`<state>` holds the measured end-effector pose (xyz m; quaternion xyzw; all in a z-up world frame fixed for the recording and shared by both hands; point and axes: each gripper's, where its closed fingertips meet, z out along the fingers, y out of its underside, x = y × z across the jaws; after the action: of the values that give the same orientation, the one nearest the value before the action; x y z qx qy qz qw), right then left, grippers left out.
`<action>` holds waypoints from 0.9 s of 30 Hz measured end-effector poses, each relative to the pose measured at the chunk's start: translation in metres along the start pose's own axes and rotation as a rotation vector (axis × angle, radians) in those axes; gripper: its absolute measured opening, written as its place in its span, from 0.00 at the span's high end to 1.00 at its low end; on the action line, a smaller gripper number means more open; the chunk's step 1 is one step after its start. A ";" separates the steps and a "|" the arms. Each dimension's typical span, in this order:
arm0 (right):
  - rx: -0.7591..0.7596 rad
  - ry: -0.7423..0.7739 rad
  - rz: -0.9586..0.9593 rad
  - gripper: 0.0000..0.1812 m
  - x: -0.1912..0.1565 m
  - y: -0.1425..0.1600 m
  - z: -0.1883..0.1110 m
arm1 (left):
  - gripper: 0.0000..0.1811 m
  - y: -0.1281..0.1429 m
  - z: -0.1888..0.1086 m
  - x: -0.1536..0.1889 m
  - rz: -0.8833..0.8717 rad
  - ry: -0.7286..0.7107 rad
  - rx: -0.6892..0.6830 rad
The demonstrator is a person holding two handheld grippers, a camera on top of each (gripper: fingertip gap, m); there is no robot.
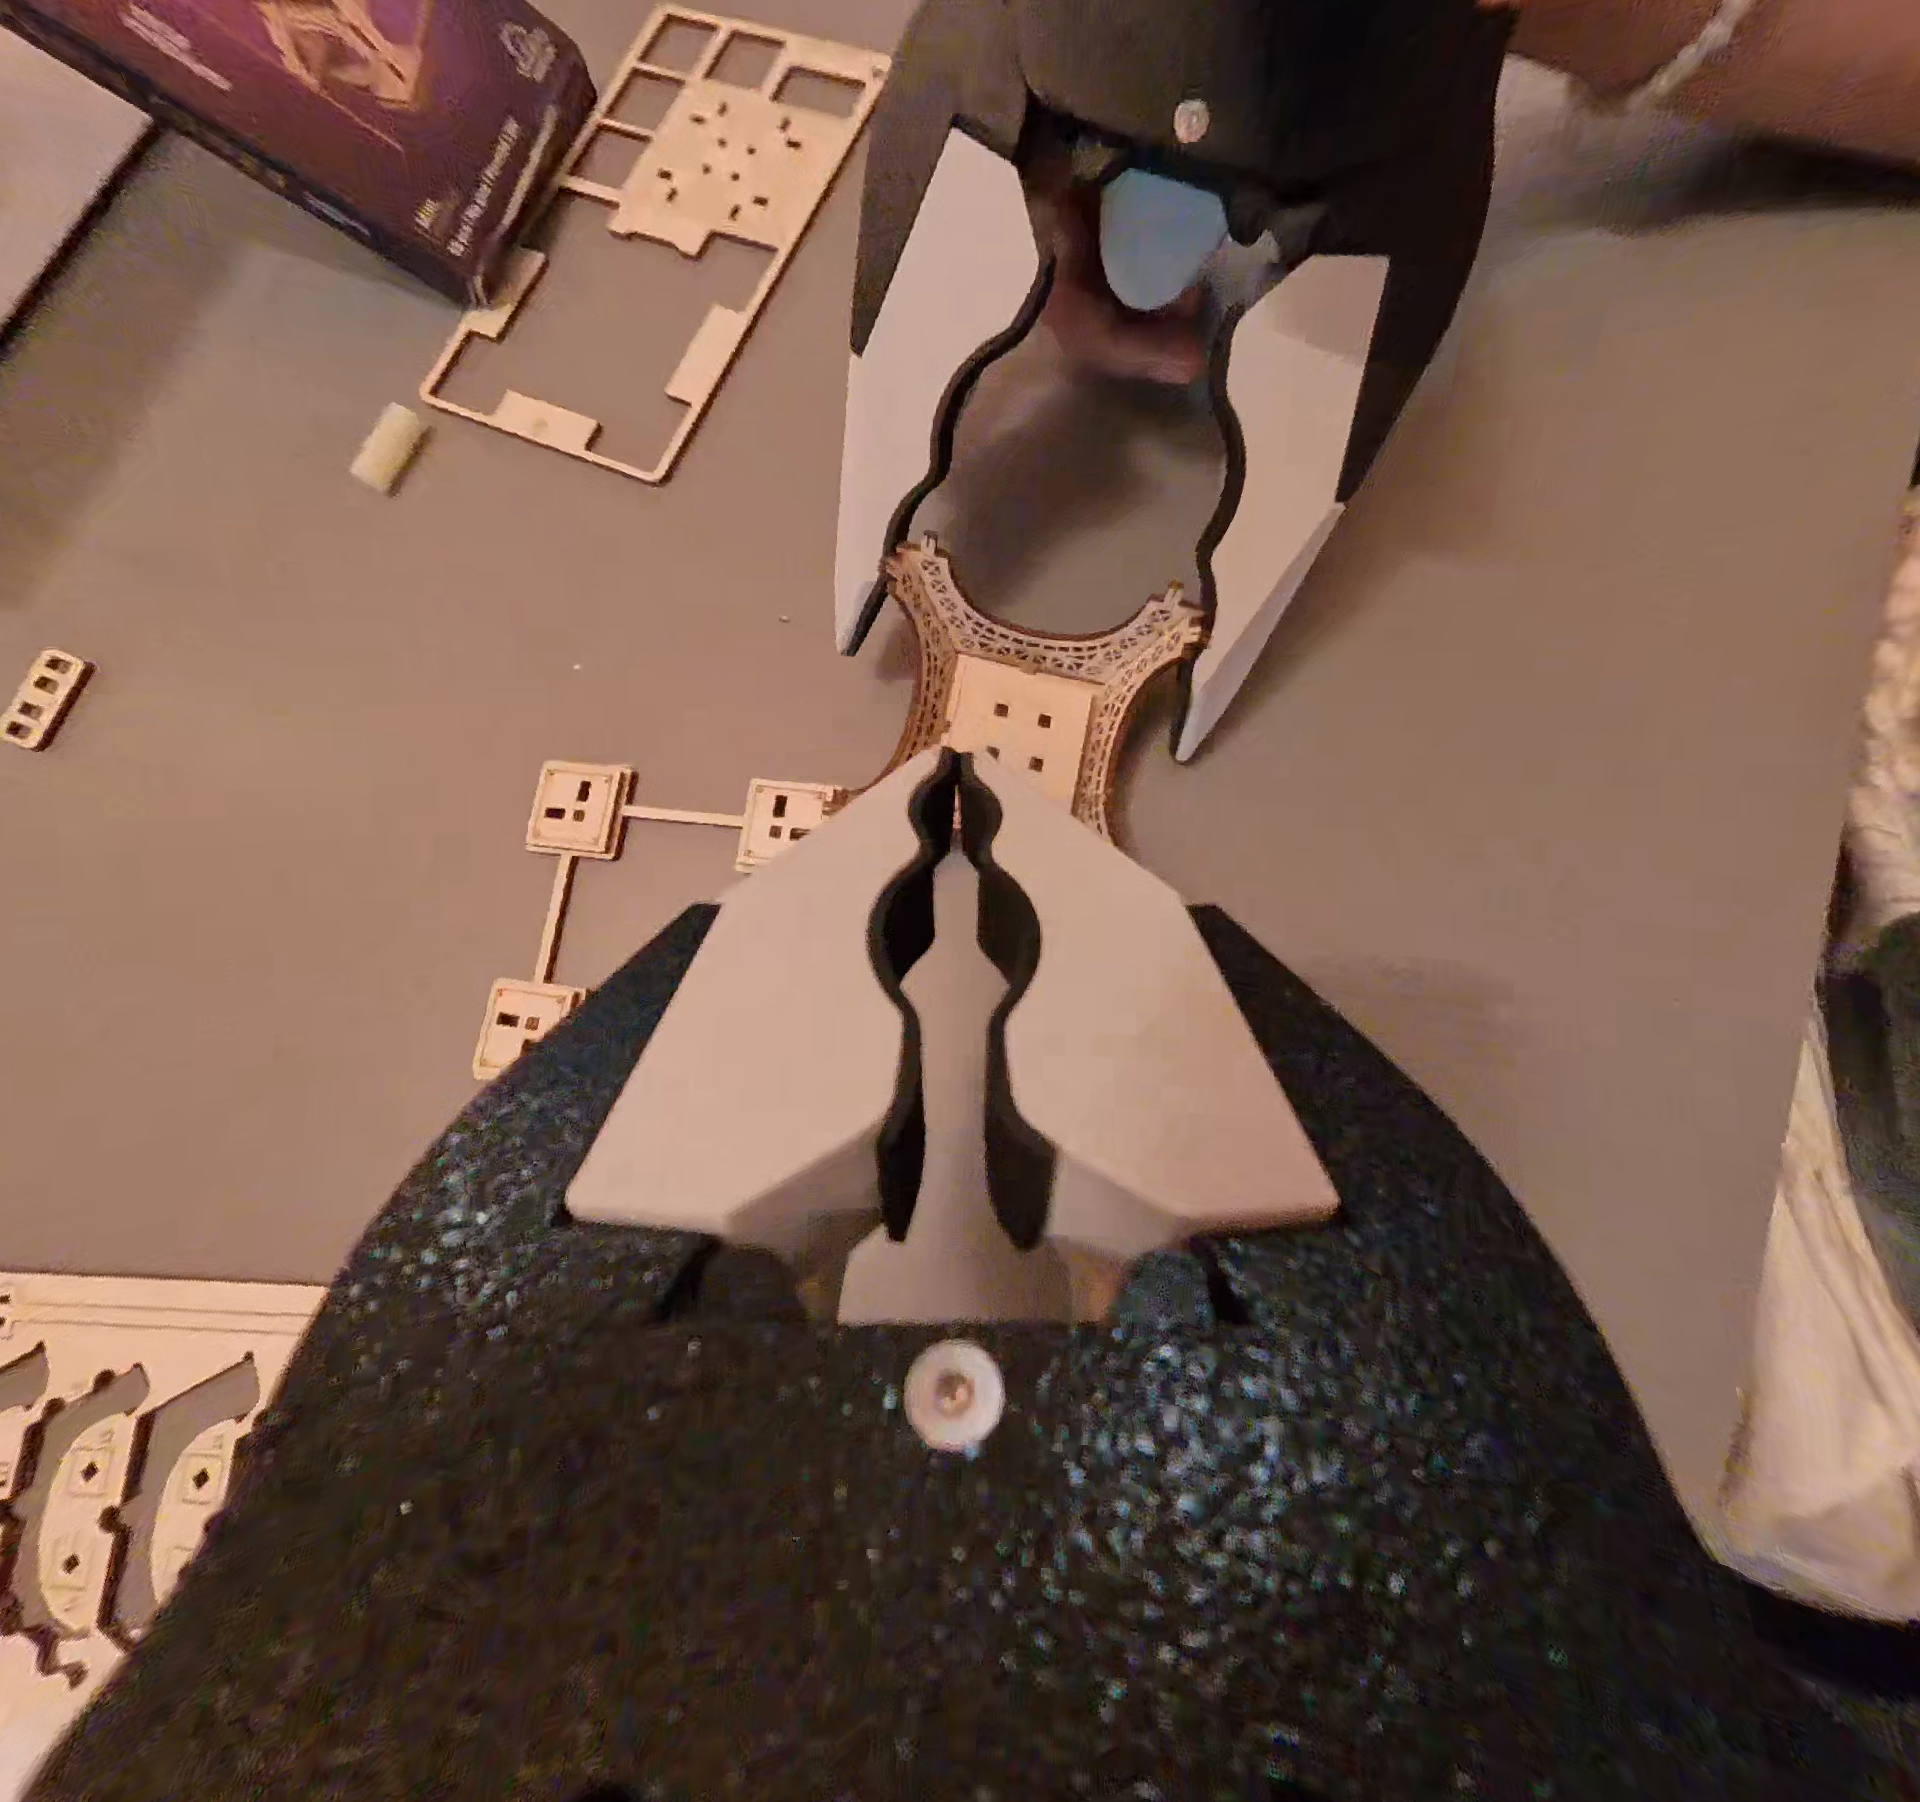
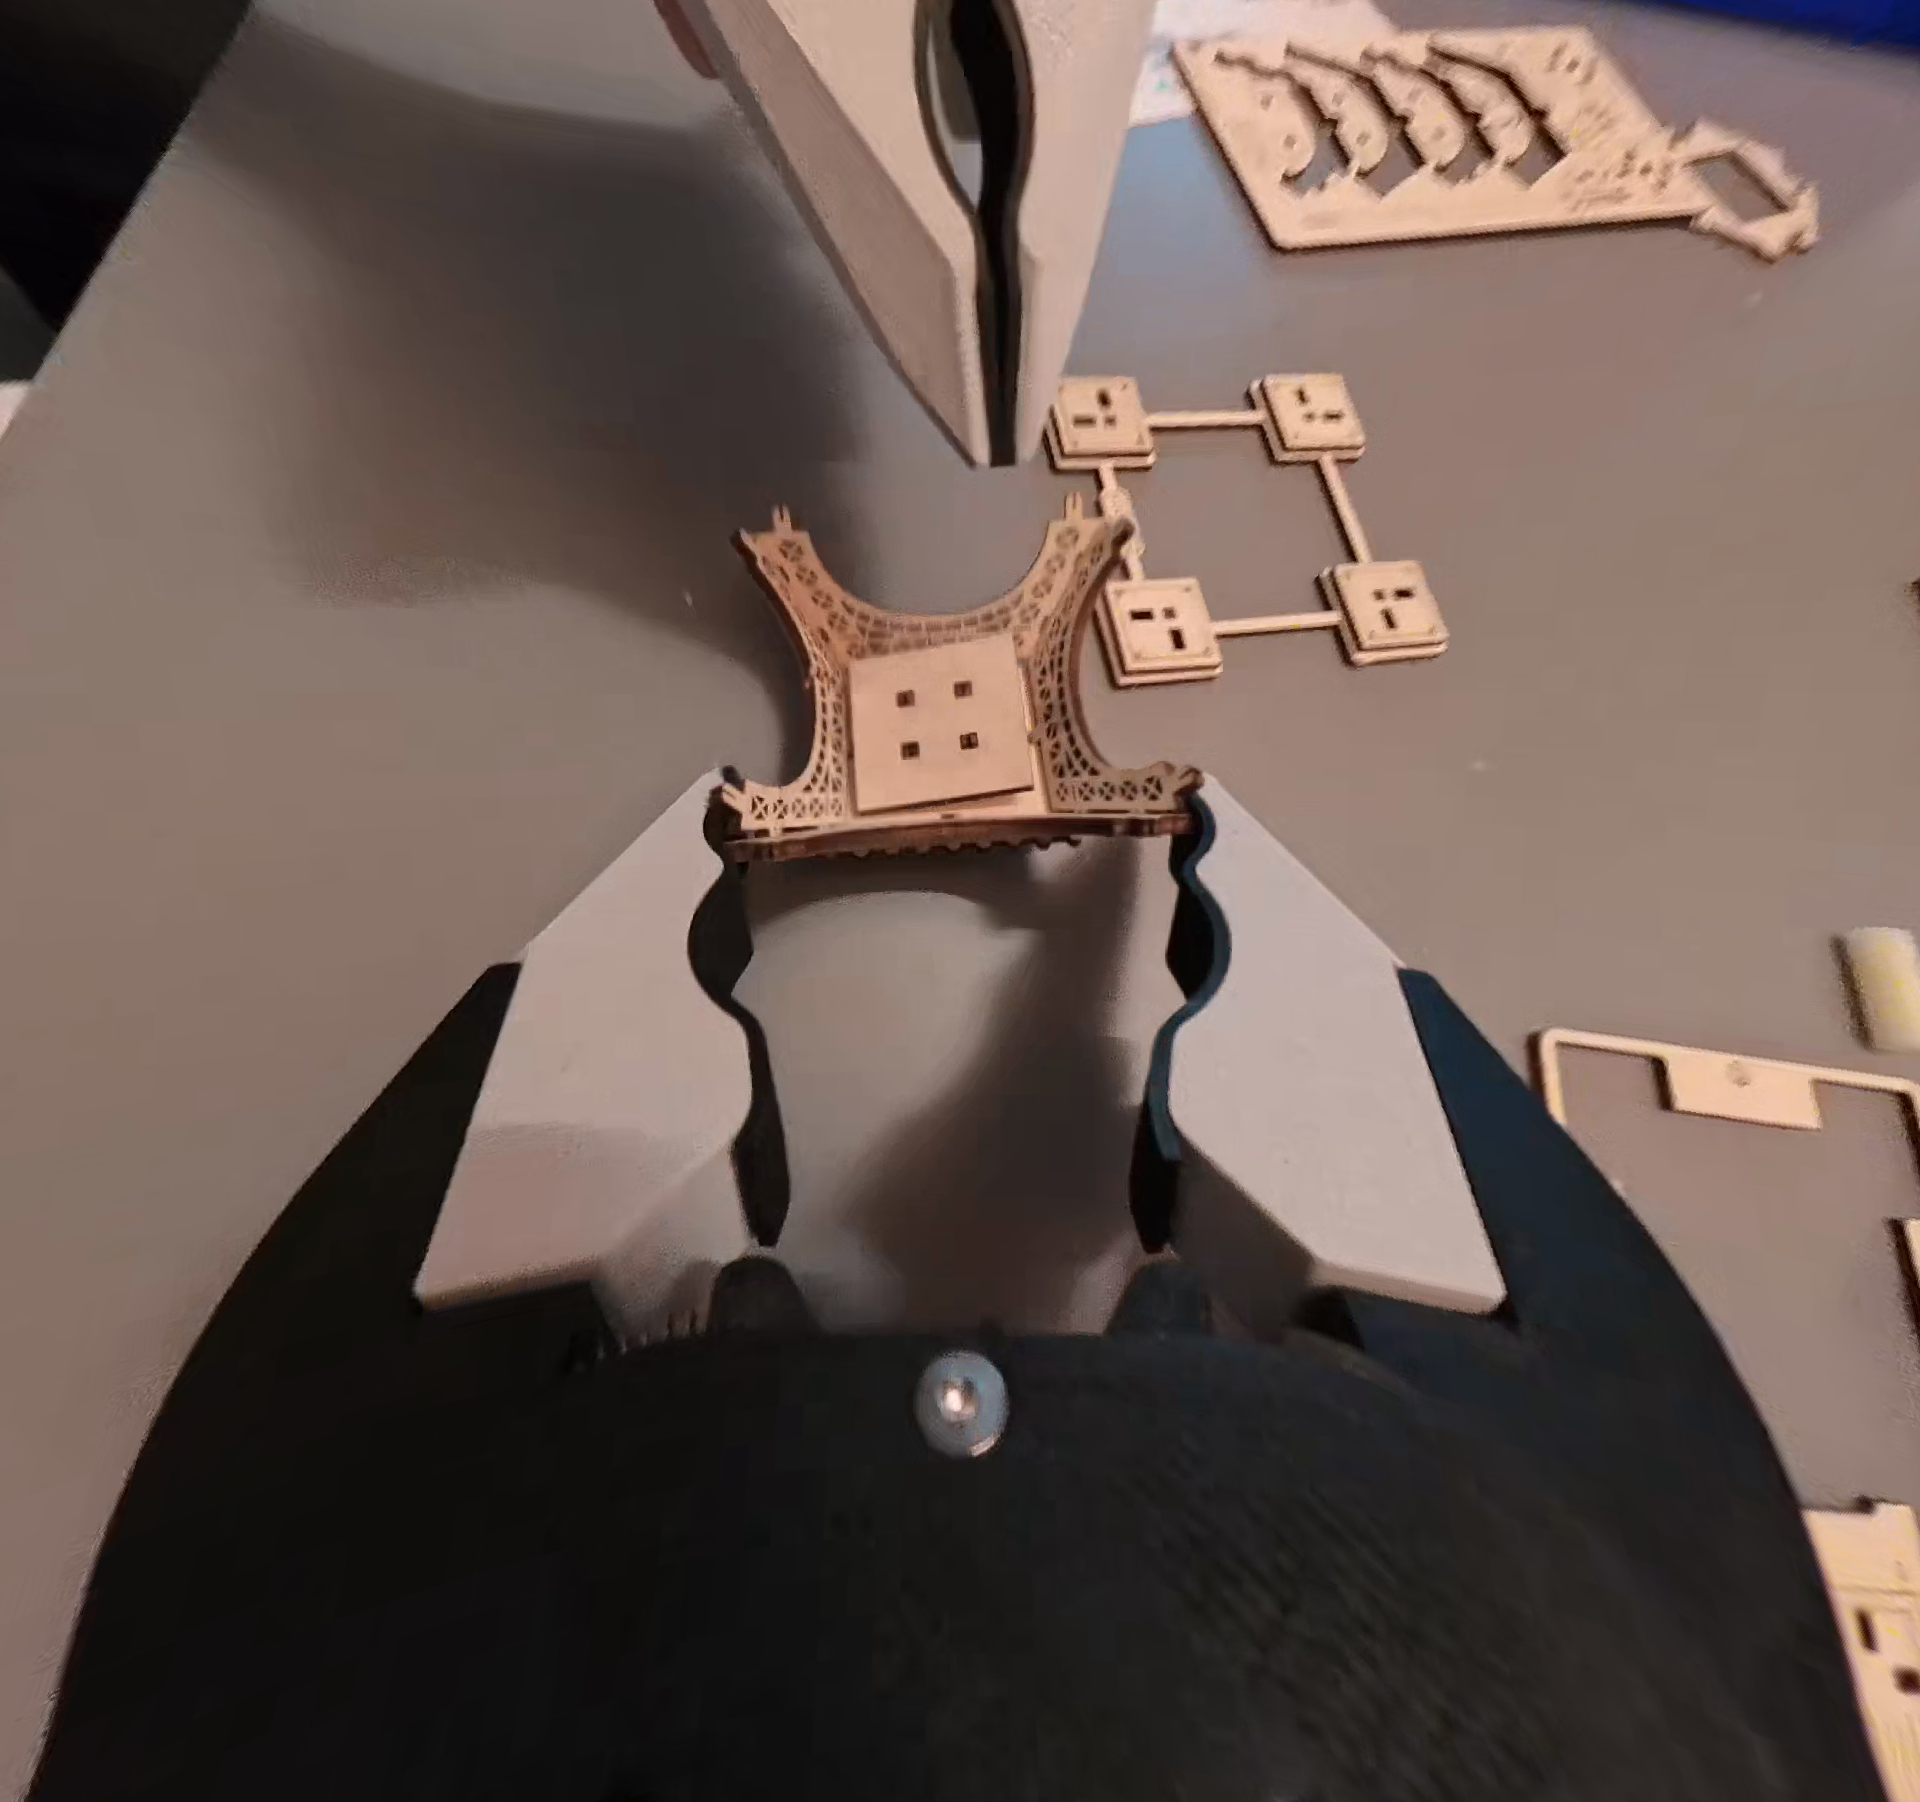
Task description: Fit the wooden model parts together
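Right gripper (image 2: 961, 807) holding wooden tower base (image 2: 940, 703) on grey table (image 2: 1558, 817), left gripper (image 1: 956, 765) pinched nearly closed right over it

Right gripper's jaws sit spread wide, each inner pad touching an outer leg of the lattice tower base, base low over or on the table, can't tell which. Base has a square plate with four small holes on top. Left gripper's jaws show only a thin slit between them; tips hover just above the near edge of the base, contact unclear from the blur, nothing seen between the tips. Just beside the base lies a square frame of four small slotted squares (image 2: 1257, 537). Farther off: a punched-out parts sheet (image 1: 665, 225), a purple box (image 1: 281, 59), another sheet with curved pieces (image 2: 1455, 131), a small pale block (image 1: 390, 443)
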<state>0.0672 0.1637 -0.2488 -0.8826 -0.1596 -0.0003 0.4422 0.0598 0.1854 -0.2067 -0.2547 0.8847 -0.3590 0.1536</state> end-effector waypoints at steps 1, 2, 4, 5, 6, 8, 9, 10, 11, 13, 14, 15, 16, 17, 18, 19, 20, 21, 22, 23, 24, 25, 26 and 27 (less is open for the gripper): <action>-0.021 -0.006 0.007 0.56 -0.002 0.004 0.000 | 1.00 0.000 0.005 0.003 0.017 0.030 -0.026; -0.026 -0.006 0.013 0.56 -0.002 0.005 -0.001 | 1.00 0.000 0.010 0.006 0.031 0.064 -0.044; -0.038 -0.034 0.042 0.56 -0.005 0.009 -0.002 | 1.00 0.002 0.020 0.009 0.066 0.094 -0.100; -0.043 -0.049 0.056 0.56 -0.007 0.010 -0.003 | 1.00 0.005 0.024 0.009 0.095 0.098 -0.137; -0.046 -0.057 0.064 0.56 -0.007 0.011 -0.003 | 1.00 0.006 0.026 0.007 0.123 0.091 -0.173; -0.046 -0.058 0.065 0.56 -0.007 0.011 -0.003 | 1.00 0.006 0.029 0.005 0.166 0.096 -0.222; -0.046 -0.059 0.064 0.56 -0.007 0.011 -0.003 | 1.00 0.004 0.031 0.008 0.180 0.119 -0.234; -0.048 -0.063 0.067 0.56 -0.008 0.012 -0.003 | 1.00 0.003 0.032 0.008 0.189 0.130 -0.244; -0.051 -0.068 0.075 0.56 -0.008 0.012 -0.003 | 1.00 0.004 0.034 0.009 0.194 0.146 -0.262; -0.058 -0.081 0.096 0.56 -0.008 0.014 -0.003 | 1.00 0.007 0.037 0.010 0.224 0.166 -0.311; -0.061 -0.087 0.107 0.56 -0.008 0.014 -0.003 | 1.00 0.009 0.039 0.009 0.234 0.166 -0.331; -0.063 -0.091 0.117 0.56 -0.008 0.015 -0.003 | 1.00 0.012 0.041 0.010 0.239 0.175 -0.351; -0.062 -0.092 0.120 0.56 -0.008 0.015 -0.003 | 1.00 0.013 0.043 0.009 0.245 0.173 -0.363; -0.061 -0.092 0.122 0.56 -0.008 0.015 -0.003 | 1.00 0.012 0.044 0.008 0.250 0.168 -0.366; -0.061 -0.093 0.124 0.56 -0.007 0.015 -0.003 | 1.00 0.011 0.044 0.008 0.252 0.170 -0.362; -0.061 -0.092 0.125 0.56 -0.007 0.015 -0.003 | 1.00 0.007 0.043 0.008 0.251 0.169 -0.347; -0.061 -0.090 0.127 0.56 -0.007 0.015 -0.003 | 1.00 0.002 0.043 0.008 0.245 0.168 -0.327; -0.061 -0.091 0.128 0.56 -0.007 0.015 -0.003 | 1.00 0.000 0.043 0.010 0.240 0.177 -0.320; -0.060 -0.091 0.130 0.56 -0.007 0.015 -0.003 | 1.00 0.001 0.044 0.012 0.239 0.191 -0.329; -0.061 -0.089 0.131 0.56 -0.006 0.015 -0.003 | 1.00 0.006 0.044 0.014 0.243 0.201 -0.353; -0.060 -0.089 0.134 0.56 -0.006 0.015 -0.003 | 1.00 0.010 0.045 0.013 0.251 0.201 -0.378; -0.059 -0.087 0.134 0.56 -0.006 0.015 -0.003 | 1.00 0.009 0.045 0.014 0.253 0.203 -0.367; -0.061 -0.085 0.134 0.56 -0.005 0.015 -0.003 | 1.00 0.007 0.045 0.015 0.255 0.203 -0.359; -0.061 -0.085 0.136 0.56 -0.005 0.015 -0.003 | 1.00 0.005 0.044 0.014 0.258 0.199 -0.355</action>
<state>0.0670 0.1517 -0.2596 -0.9036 -0.1180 0.0623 0.4070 0.0664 0.1561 -0.2415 -0.1262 0.9699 -0.1984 0.0631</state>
